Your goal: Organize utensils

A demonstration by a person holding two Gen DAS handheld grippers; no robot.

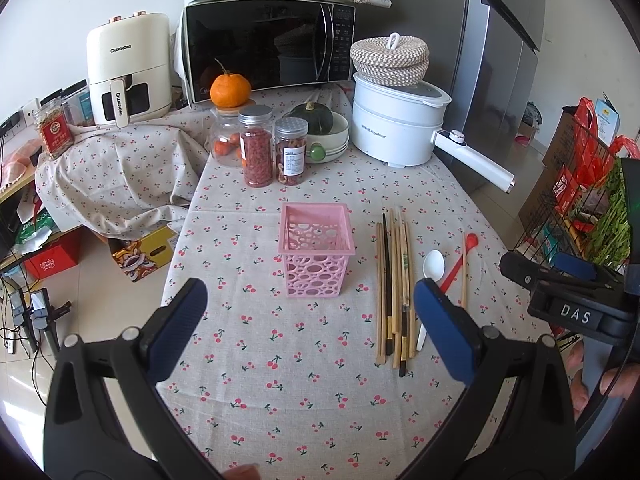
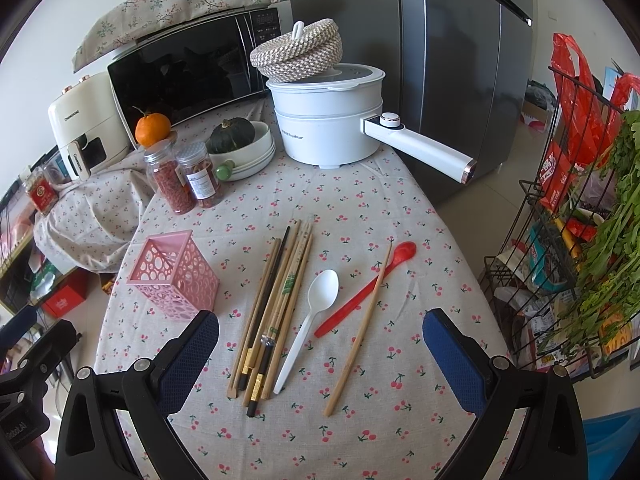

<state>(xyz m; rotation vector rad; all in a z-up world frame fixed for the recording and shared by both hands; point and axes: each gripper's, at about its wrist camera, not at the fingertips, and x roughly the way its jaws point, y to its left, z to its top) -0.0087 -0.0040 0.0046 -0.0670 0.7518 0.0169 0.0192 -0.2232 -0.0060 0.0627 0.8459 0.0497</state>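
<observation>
Both the left gripper (image 1: 310, 322) and right gripper (image 2: 320, 354) hover wide open and empty above the tabletop (image 2: 400, 208), where chopsticks (image 2: 276, 304), white spoon (image 2: 316, 312) and red spoon (image 2: 372, 284) lie loose beside the empty pink basket (image 1: 316, 250), probably awaiting loading.

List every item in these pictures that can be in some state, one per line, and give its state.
Left hand-held gripper: open, holding nothing.
Right hand-held gripper: open, holding nothing.
Pink basket: upright, empty.
Chopsticks: lying bundled on the cloth.
Single chopstick: lying apart, crossing the red spoon.
White spoon: lying flat.
Red spoon: lying flat.
Microwave: door shut.
White pot: lidded.
</observation>
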